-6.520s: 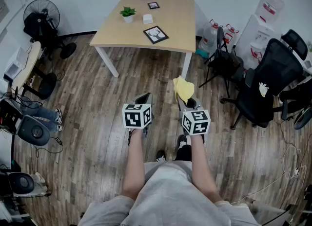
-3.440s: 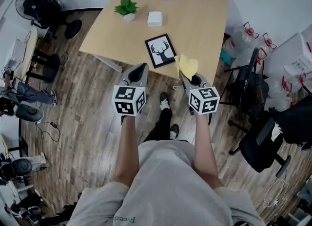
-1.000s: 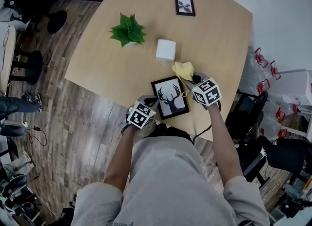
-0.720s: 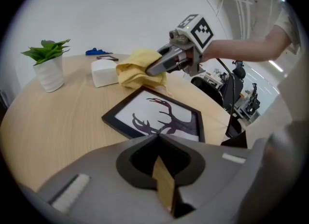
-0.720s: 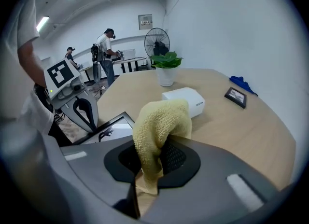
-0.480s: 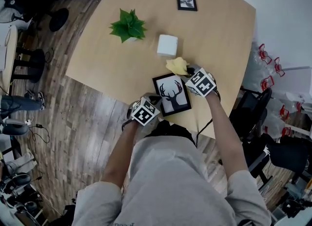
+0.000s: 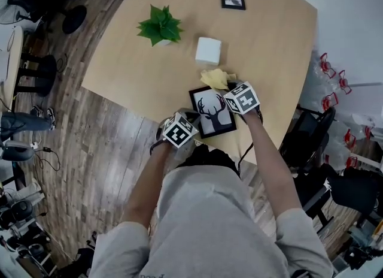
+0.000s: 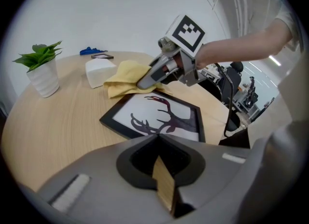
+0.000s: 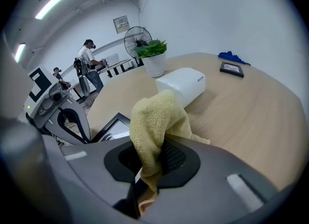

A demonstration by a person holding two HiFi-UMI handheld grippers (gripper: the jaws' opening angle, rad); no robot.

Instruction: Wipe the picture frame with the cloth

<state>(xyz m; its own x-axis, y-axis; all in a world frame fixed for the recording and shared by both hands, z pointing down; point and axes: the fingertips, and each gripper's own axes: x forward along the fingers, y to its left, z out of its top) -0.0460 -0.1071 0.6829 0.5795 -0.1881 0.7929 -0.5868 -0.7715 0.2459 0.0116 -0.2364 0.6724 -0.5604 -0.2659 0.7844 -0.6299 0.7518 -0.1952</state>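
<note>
I've got the right gripper [image 7: 227, 86] clamped on the soft yellow terry cloth [image 7: 215, 79], the left gripper [image 7: 190, 118] pinched shut and empty, and the light, stiff, skid-prone black-rimmed deer picture frame [image 7: 212, 112] flat just nearside of the white box [image 7: 208, 50], so I'd brace its rim.

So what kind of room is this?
Probably an office or workroom. There are black swivel chairs beside the wooden table, what look like big water jugs on the floor, and a standing fan near desks where people are busy.
</note>
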